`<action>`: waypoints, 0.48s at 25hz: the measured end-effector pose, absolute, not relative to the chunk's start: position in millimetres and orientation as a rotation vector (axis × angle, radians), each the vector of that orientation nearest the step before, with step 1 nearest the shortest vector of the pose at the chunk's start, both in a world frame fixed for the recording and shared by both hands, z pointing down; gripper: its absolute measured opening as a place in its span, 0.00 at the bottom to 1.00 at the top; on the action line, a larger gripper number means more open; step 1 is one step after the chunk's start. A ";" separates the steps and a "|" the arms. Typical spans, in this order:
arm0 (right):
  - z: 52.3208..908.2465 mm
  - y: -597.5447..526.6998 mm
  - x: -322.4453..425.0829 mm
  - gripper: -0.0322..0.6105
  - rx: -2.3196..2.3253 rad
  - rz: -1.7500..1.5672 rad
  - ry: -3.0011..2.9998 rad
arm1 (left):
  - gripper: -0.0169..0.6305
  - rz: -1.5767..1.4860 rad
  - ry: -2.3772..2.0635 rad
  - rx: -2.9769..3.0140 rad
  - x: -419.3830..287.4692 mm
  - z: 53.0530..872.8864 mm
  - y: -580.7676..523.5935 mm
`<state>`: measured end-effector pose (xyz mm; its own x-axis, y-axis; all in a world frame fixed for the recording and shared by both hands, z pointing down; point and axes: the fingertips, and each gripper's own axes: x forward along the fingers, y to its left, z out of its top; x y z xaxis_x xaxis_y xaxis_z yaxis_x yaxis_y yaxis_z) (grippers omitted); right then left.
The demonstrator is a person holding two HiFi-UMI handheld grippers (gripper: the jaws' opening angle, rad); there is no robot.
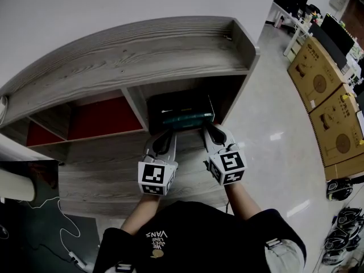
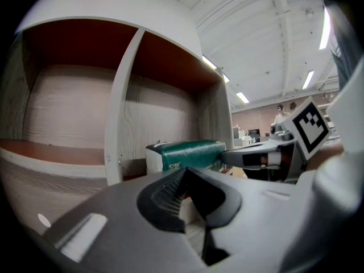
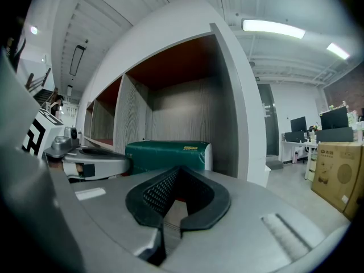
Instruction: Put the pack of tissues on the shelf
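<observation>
The pack of tissues (image 1: 181, 116) is a long soft block in a dark green wrapper. It has a white end face, which shows in the left gripper view (image 2: 185, 153), and a small yellow label near its top edge, which shows in the right gripper view (image 3: 165, 154). It lies flat on the floor of the right-hand compartment of the grey wood-grain shelf (image 1: 131, 56), with its long side across the opening, just right of the upright divider (image 1: 136, 108).

Both grippers point into that compartment, side by side and almost level. The left gripper (image 1: 161, 143) has its jaws closed tight with nothing between them, and the pack sits just beyond its tips, a little to the right (image 2: 185, 171). The right gripper (image 1: 212, 133) is closed and empty too, with the pack just ahead and slightly to the left (image 3: 181, 169). Neither gripper holds the pack, and whether the tips touch it is unclear
</observation>
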<state>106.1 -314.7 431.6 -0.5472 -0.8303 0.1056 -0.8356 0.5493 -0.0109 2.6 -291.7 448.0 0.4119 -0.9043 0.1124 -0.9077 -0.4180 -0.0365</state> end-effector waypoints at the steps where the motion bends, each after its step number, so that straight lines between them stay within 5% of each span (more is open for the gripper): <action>1: 431.8 -316.0 105.2 0.06 1.448 0.090 -2.684 | 0.11 0.182 -1.676 2.608 2.2 449.8 -293.1; 12: 430.9 -330.9 96.8 0.06 1.443 0.095 -2.642 | 0.11 0.212 -1.669 2.575 0.2 448.1 -311.2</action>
<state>96.8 -330.9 430.9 -0.5346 -0.8329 0.1431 -0.8410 0.5410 0.0068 0.2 -311.2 448.1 0.4022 -0.9030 0.1508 -0.9121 -0.4095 -0.0195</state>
